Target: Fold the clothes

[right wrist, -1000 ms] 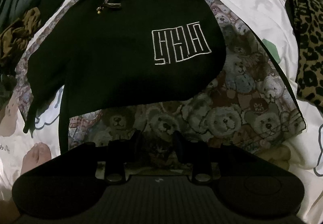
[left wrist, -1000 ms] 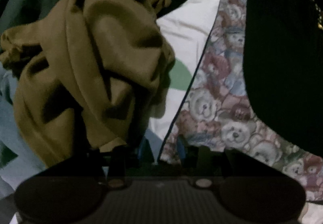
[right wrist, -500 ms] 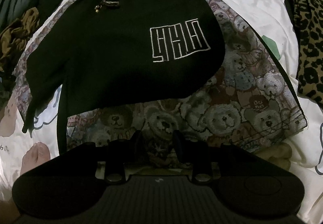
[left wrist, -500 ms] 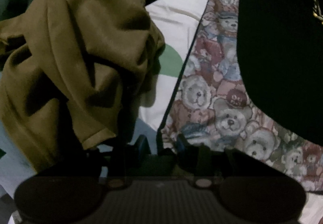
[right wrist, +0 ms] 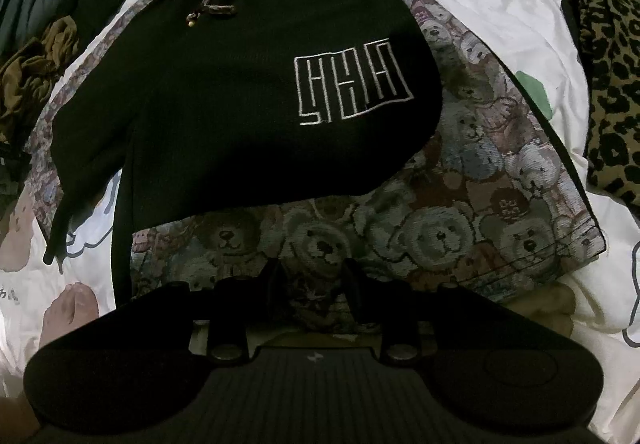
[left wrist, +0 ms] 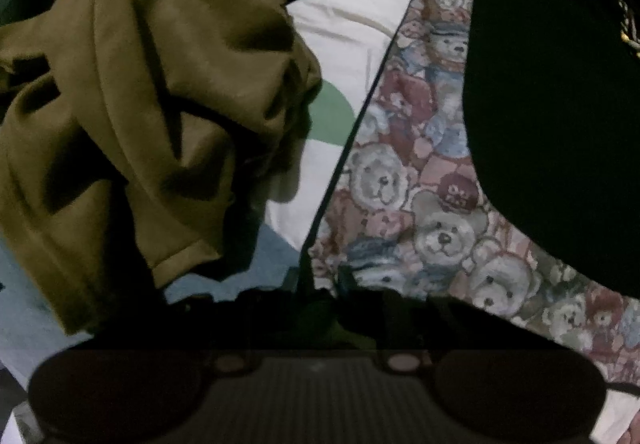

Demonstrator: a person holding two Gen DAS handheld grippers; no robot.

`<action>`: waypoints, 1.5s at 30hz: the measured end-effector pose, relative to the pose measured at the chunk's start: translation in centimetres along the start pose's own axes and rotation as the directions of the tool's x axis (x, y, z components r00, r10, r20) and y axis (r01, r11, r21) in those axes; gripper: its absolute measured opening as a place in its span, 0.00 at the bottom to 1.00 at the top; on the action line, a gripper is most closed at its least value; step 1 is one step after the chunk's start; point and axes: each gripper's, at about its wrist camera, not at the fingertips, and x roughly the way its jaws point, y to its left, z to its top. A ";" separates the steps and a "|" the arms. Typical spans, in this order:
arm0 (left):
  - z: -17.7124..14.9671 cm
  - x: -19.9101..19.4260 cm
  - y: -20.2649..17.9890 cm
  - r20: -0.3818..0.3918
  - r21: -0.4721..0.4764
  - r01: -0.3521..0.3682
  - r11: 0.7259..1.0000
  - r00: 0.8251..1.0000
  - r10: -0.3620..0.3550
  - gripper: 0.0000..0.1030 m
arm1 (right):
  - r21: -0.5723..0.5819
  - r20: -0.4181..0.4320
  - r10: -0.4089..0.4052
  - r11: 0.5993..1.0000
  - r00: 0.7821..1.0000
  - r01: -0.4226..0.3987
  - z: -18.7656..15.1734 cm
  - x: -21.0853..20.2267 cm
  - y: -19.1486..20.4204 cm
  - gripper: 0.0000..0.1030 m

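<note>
The teddy-bear cloth (right wrist: 460,212) lies spread flat on the white bedsheet (right wrist: 500,16), with the black shorts (right wrist: 248,92) laid across its upper part. Neither piece shows a finished fold, so the folding looks to be at its start — both grippers are only now taking hold of the cloth's near edge.

The left gripper (left wrist: 320,284) sits at the cloth's dark-trimmed left corner. Its jaws have just been closing and stand narrow, with the edge between them; whether the pads already press on it is lost in shadow. The right gripper (right wrist: 316,284) stands half open over the near hem, with a bunched bit of cloth between its fingers, apparently pinched.

A crumpled olive garment (left wrist: 160,104) beside the cloth and a leopard-print piece (right wrist: 608,84) off to the right wait unfolded.

Both views are dim — the fingertips merge with the dark gripper bodies, and the cloth's far end is hidden under the shorts.
</note>
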 end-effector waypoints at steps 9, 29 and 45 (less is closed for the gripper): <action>1.0 -3.9 -1.1 0.006 0.024 0.022 0.999 1.000 -0.022 0.04 | 0.012 0.017 -0.010 1.000 1.000 0.010 0.5 -0.4 -0.2 0.39; 2.7 -12.7 -7.8 0.146 0.106 0.259 0.960 0.951 -0.273 0.04 | -0.019 0.003 0.019 1.000 1.000 -0.019 0.0 0.3 0.6 0.42; 3.7 -13.7 -14.6 0.150 0.177 0.382 0.907 0.900 -0.408 0.04 | 0.040 0.077 0.062 0.997 0.995 -0.065 1.7 -1.4 0.0 0.42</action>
